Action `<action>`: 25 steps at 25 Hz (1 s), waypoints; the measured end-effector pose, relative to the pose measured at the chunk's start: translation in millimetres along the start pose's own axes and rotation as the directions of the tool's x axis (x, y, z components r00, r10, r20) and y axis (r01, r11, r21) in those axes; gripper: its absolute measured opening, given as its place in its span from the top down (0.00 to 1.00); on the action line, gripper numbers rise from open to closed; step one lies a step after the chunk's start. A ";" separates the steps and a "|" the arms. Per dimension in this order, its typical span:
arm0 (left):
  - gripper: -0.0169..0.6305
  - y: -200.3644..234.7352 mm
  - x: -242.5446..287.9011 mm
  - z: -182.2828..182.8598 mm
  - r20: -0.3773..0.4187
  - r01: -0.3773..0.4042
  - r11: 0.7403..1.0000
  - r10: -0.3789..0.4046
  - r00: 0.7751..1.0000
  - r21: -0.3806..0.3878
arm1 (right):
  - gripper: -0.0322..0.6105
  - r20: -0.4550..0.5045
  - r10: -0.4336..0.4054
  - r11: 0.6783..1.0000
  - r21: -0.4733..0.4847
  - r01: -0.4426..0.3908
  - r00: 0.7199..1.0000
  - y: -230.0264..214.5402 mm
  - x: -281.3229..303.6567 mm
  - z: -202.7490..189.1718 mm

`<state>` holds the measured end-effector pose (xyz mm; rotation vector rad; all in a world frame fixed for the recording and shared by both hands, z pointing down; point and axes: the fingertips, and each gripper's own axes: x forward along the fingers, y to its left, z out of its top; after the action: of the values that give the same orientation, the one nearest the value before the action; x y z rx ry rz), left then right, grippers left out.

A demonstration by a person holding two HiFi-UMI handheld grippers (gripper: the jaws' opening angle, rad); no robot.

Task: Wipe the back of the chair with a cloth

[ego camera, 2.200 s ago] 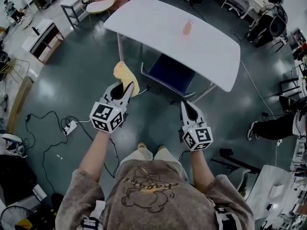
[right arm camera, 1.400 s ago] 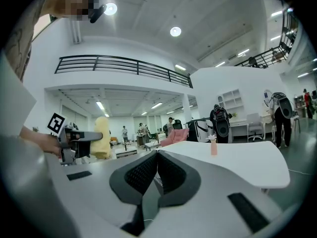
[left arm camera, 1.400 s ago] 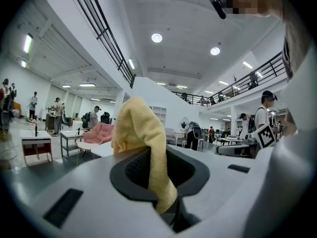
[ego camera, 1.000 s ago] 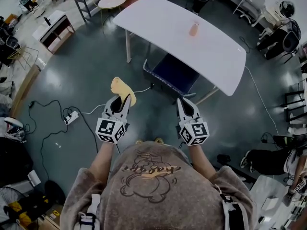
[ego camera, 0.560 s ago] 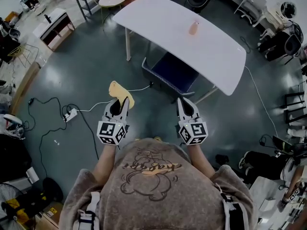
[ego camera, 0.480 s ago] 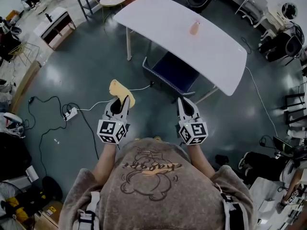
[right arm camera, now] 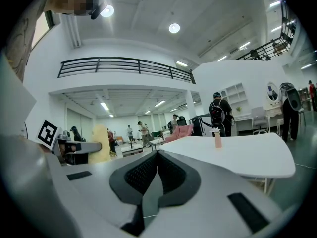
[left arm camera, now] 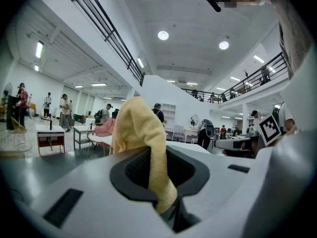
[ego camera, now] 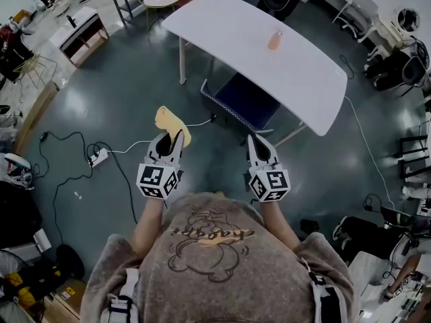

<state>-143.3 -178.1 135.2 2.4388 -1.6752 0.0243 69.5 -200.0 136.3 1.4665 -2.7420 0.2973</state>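
Observation:
A yellow cloth sticks up from my left gripper, which is shut on it; in the left gripper view the cloth stands between the jaws. My right gripper is shut with nothing in it, its jaws pressed together. The chair has a dark blue seat and is tucked under the white table, a short way ahead of both grippers. Its back rail faces me. Neither gripper touches the chair.
A small pink bottle stands on the table. A power strip with black cables lies on the floor at the left. Desks and office chairs ring the room, and people stand in the distance. Open dark floor lies around me.
The view has drawn back a little from the table and chair. Both grippers hold much the same pose, the left still shut on the cloth.

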 end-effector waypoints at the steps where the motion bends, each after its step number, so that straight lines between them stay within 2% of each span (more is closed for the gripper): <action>1: 0.88 -0.6 -0.7 0.6 0.000 0.001 1.000 -0.001 1.000 -0.006 | 0.91 -0.001 -0.002 1.000 -0.002 0.002 1.000 -0.1 -1.3 -0.2; 11: 0.87 -5.6 -5.1 7.5 0.008 -0.006 1.000 0.006 1.000 -0.025 | 0.91 -0.005 -0.021 1.000 0.004 0.021 1.000 -1.2 -9.9 0.5; 21: 0.87 -7.6 0.9 7.2 0.002 -0.016 1.000 0.016 1.000 -0.016 | 0.91 -0.012 -0.021 1.000 0.000 0.021 1.000 -6.4 -7.5 1.3; 25: 0.88 -10.1 1.3 8.2 -0.004 -0.014 1.000 0.014 1.000 0.009 | 0.91 -0.015 -0.008 1.000 -0.017 0.007 1.000 -5.4 -4.6 2.9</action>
<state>-134.3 -177.1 125.9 2.4315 -1.6946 0.0389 76.8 -199.6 133.8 1.4641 -2.7195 0.2835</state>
